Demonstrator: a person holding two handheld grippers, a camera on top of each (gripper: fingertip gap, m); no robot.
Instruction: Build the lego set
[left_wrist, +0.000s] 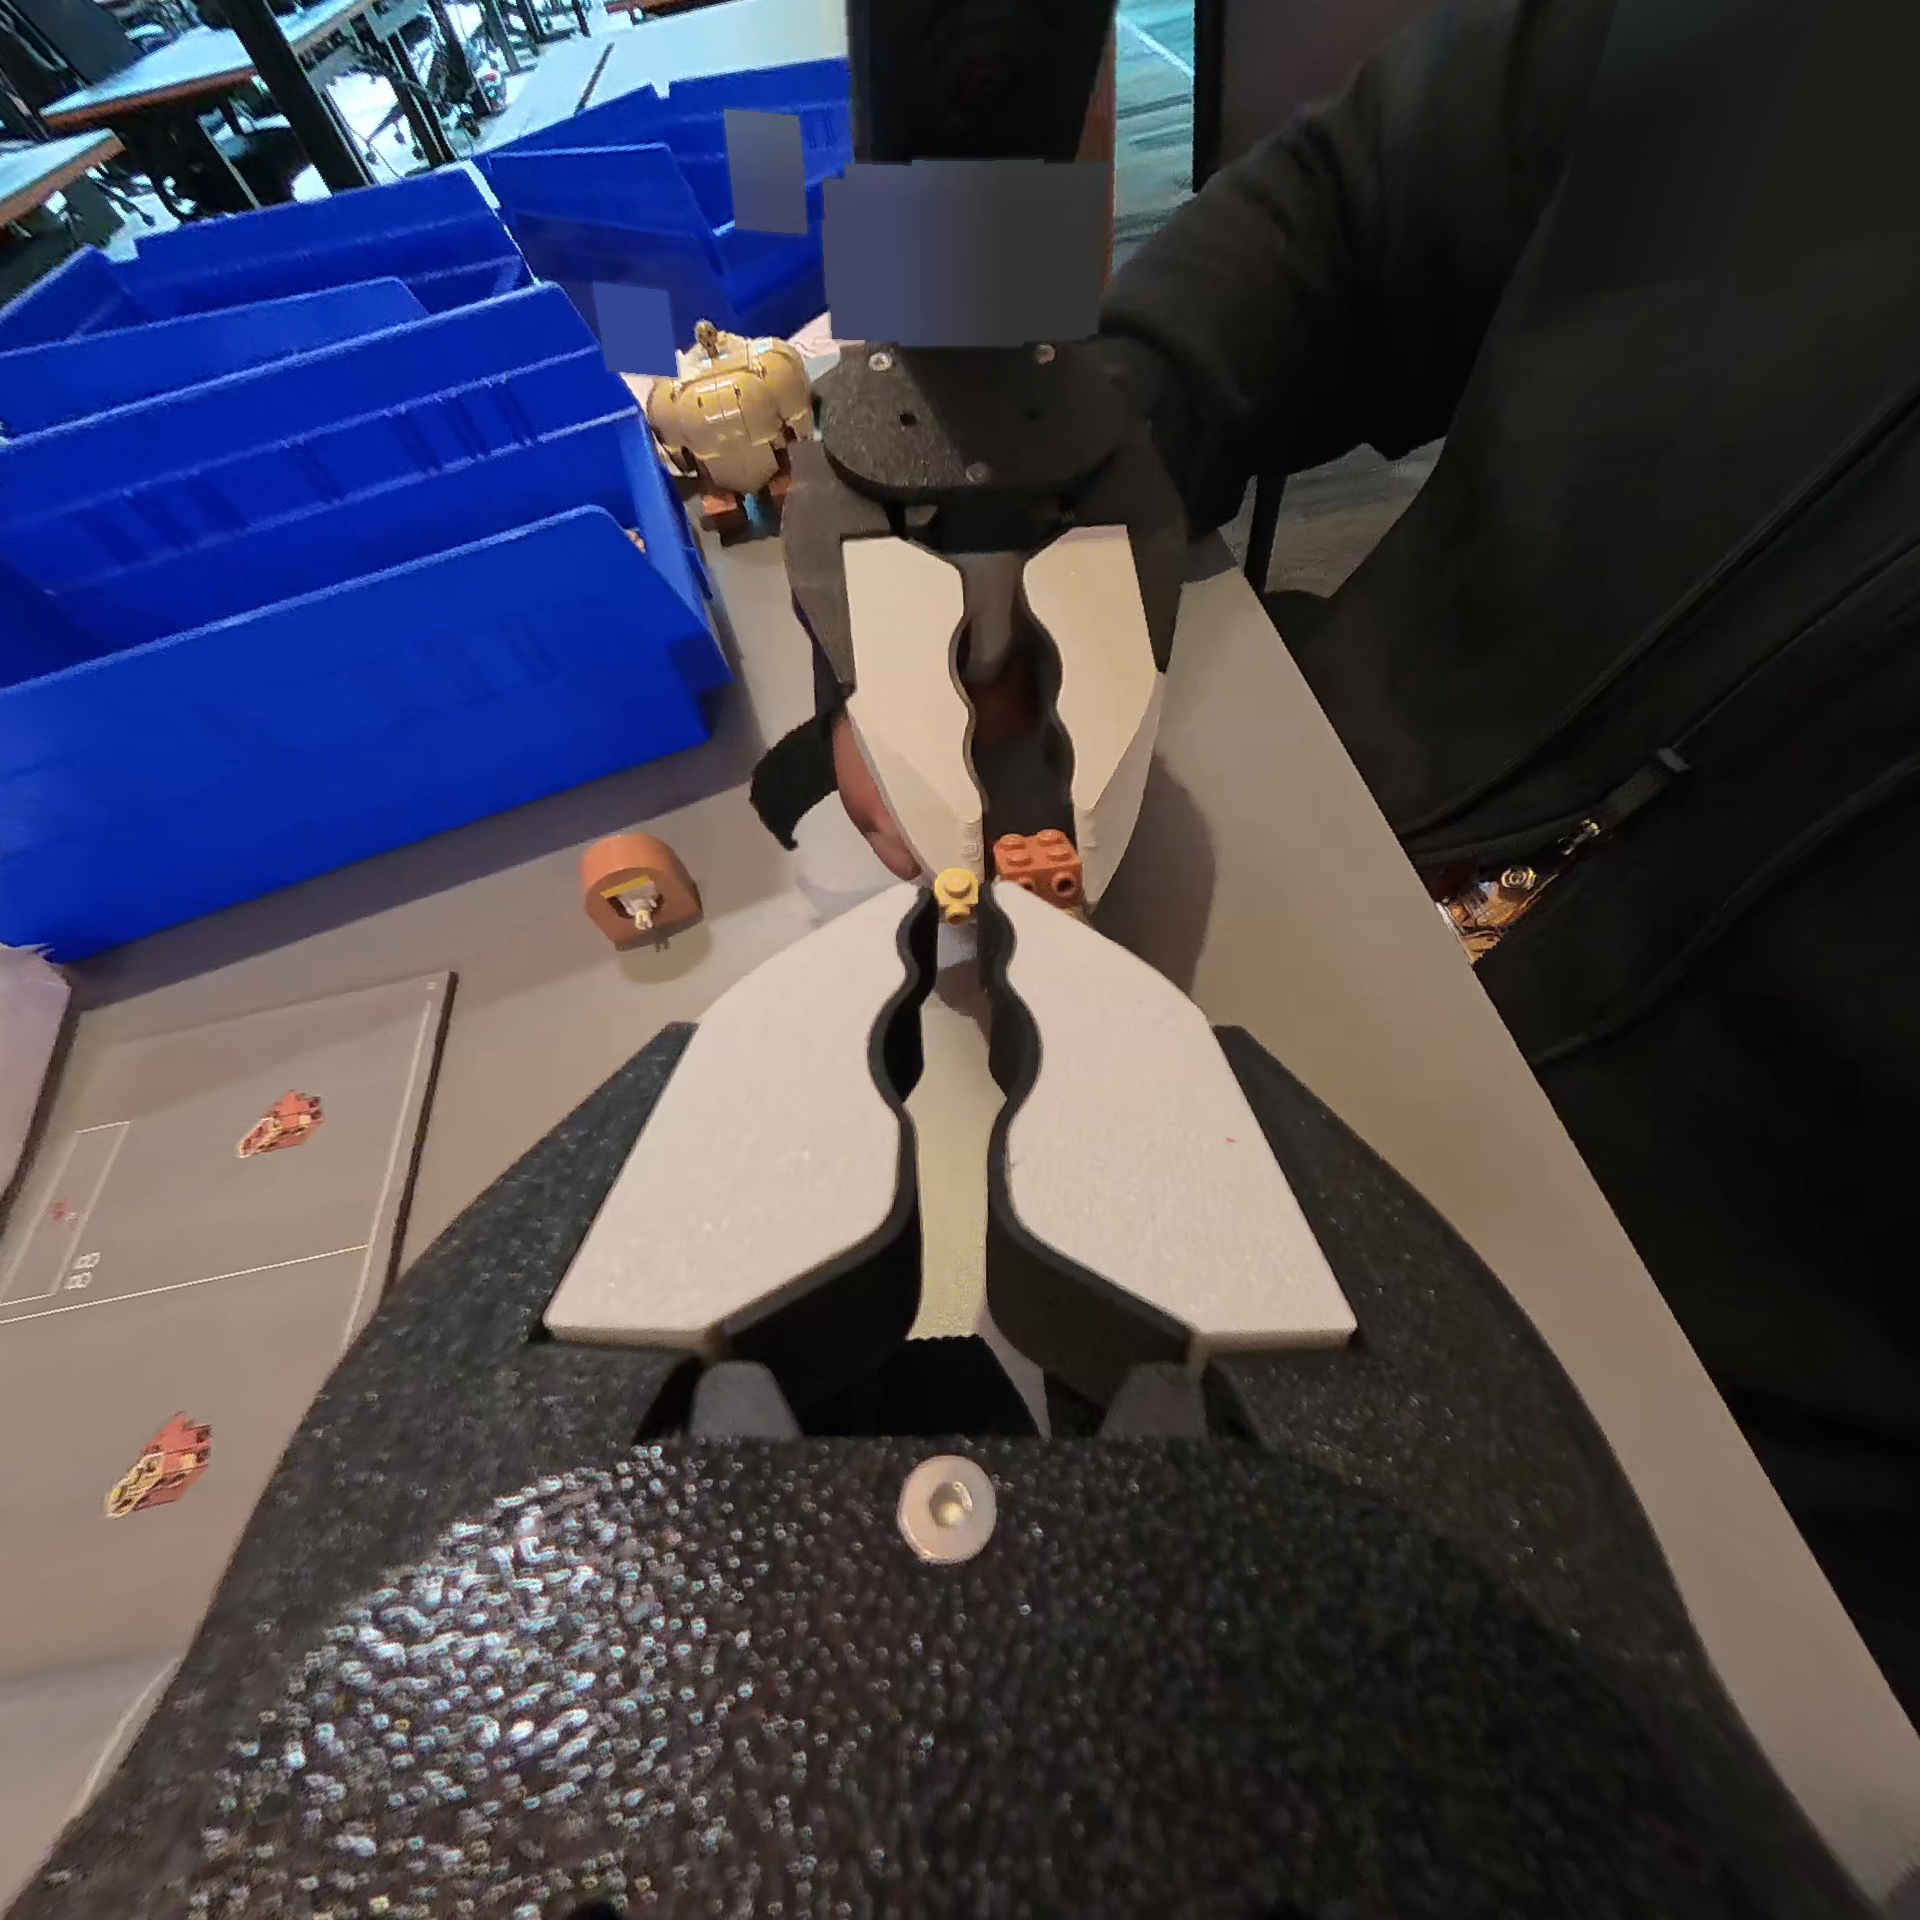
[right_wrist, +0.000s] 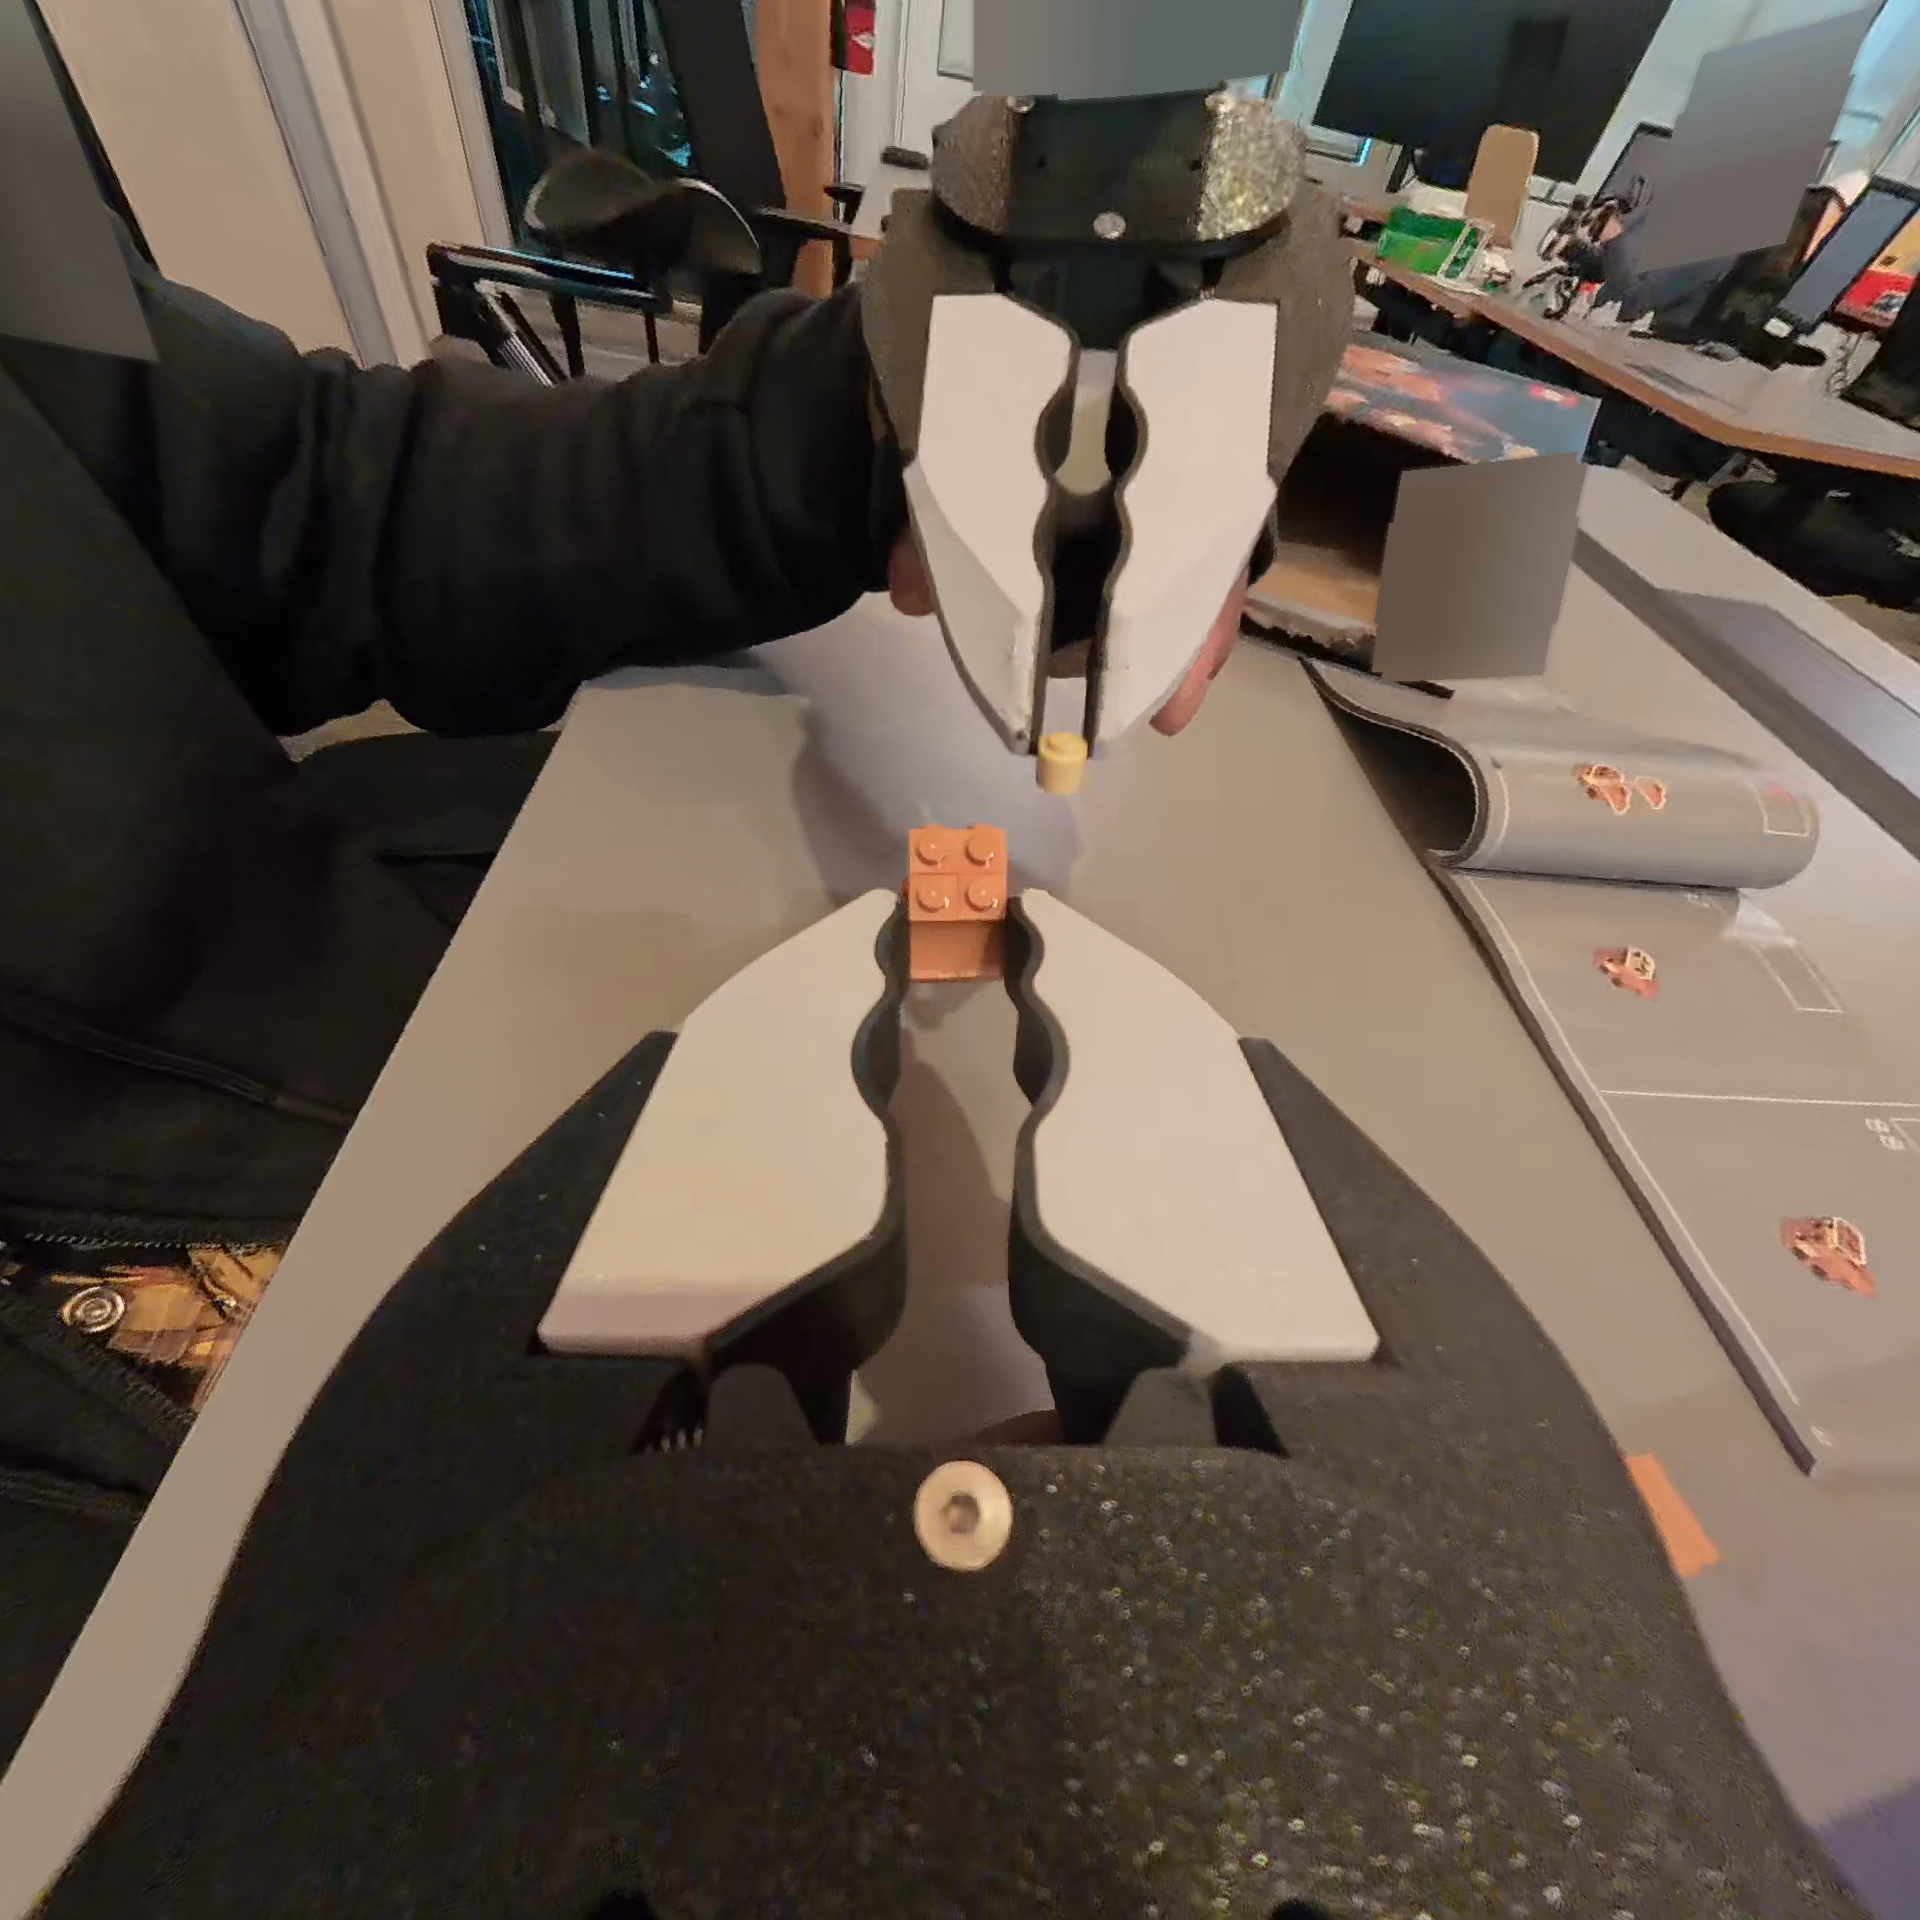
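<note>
My left gripper (left_wrist: 957, 902) is shut on a small tan round stud piece (left_wrist: 956, 894), held at its fingertips above the grey table (left_wrist: 1299, 831). The same piece shows in the right wrist view (right_wrist: 1061, 764), pinched at the tips of the left gripper (right_wrist: 1061, 732). My right gripper (right_wrist: 957, 914) is shut on an orange-brown brick assembly (right_wrist: 957, 883) with studs on top. In the left wrist view the right gripper (left_wrist: 1023, 862) faces mine, with the brick (left_wrist: 1039, 868) just right of the tan piece. The two pieces are close but apart.
Blue bins (left_wrist: 312, 582) stand at the left. A tan and brown brick figure (left_wrist: 732, 416) and a brown round part (left_wrist: 639, 888) sit on the table. An open instruction booklet (right_wrist: 1662, 935) lies to the side. A person in black (left_wrist: 1662, 520) holds both grippers.
</note>
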